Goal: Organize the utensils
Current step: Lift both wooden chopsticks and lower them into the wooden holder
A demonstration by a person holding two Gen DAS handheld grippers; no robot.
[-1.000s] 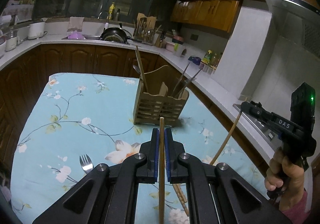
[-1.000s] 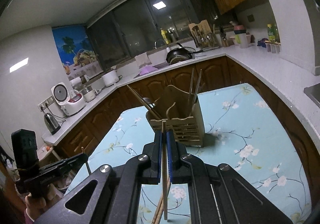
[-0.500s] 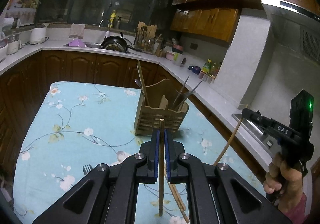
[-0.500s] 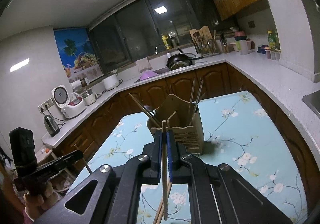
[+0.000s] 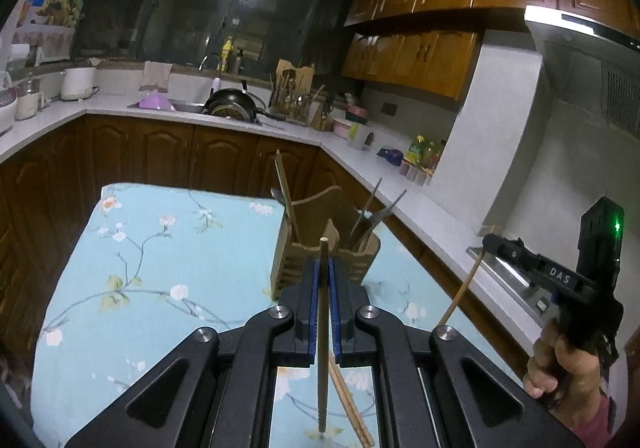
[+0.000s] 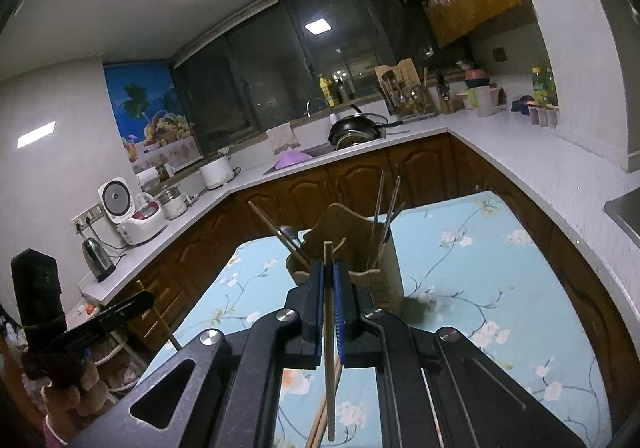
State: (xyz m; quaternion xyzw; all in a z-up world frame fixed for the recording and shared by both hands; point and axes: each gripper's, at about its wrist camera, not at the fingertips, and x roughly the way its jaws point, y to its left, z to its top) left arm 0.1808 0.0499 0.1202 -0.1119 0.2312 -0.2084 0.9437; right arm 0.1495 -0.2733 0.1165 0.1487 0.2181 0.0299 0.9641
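My left gripper (image 5: 324, 268) is shut on a wooden chopstick (image 5: 322, 328) that stands upright between its blue pads. My right gripper (image 6: 328, 268) is shut on another wooden chopstick (image 6: 329, 348), also upright. The wooden utensil holder (image 5: 320, 260) stands on the floral cloth just beyond both grippers and holds chopsticks and a spoon; it also shows in the right wrist view (image 6: 360, 248). The right gripper (image 5: 486, 242) with its chopstick shows at the right of the left wrist view. The left gripper (image 6: 148, 298) shows at the lower left of the right wrist view.
The table wears a light blue floral cloth (image 5: 160, 268). More wooden chopsticks (image 5: 348, 404) lie on it below the left gripper. White counters with dark wood cabinets (image 5: 160, 151) wrap around the table, and a steel sink (image 5: 512, 280) lies to the right.
Both grippers have risen with their chopsticks, so the table and holder sit lower in view. The fork on the cloth has dropped out of the left wrist view.
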